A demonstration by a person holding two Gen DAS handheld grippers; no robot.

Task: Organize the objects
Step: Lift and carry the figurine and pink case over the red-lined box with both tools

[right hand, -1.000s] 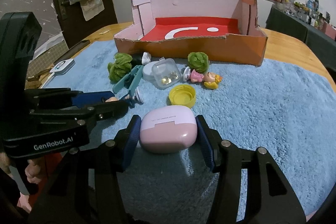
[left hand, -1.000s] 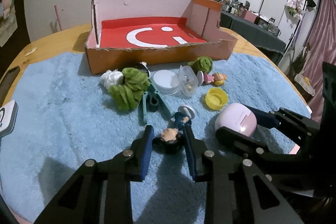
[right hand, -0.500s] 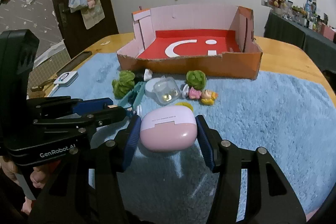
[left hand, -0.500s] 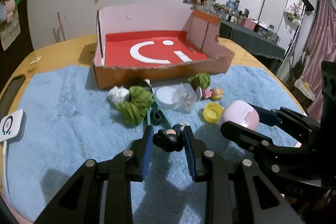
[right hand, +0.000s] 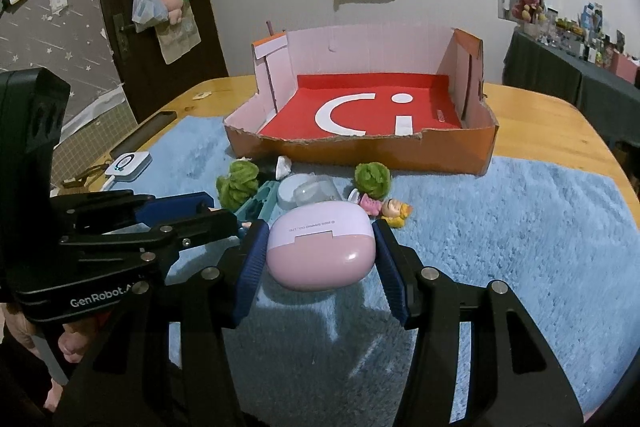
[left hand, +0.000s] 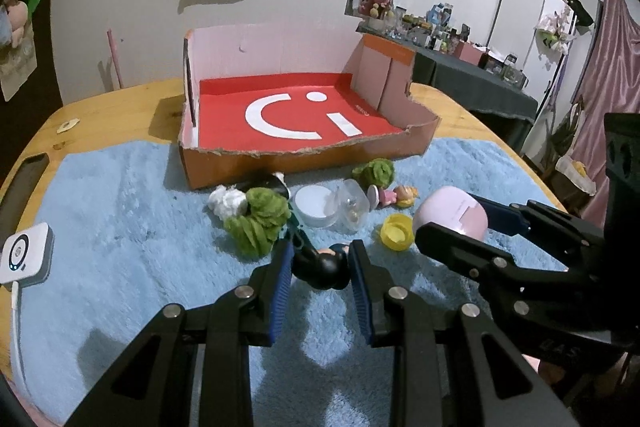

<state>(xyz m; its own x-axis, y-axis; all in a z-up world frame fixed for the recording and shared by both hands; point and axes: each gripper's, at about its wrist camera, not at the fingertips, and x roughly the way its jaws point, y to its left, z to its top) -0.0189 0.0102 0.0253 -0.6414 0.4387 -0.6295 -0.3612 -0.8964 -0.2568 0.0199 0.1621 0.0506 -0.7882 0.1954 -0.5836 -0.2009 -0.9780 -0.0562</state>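
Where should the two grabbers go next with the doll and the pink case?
Probably forward and over the torn front wall of the cardboard box. The left gripper already pinches the dark-haired doll, the right gripper clamps the pink case, and the box looks empty.

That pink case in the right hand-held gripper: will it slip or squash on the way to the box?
The pink case looks like a hard glossy shell, so squashing seems unlikely. Its sides are rounded and smooth, so it could twist or slide between the right hand-held gripper pads. It looks small and probably light.
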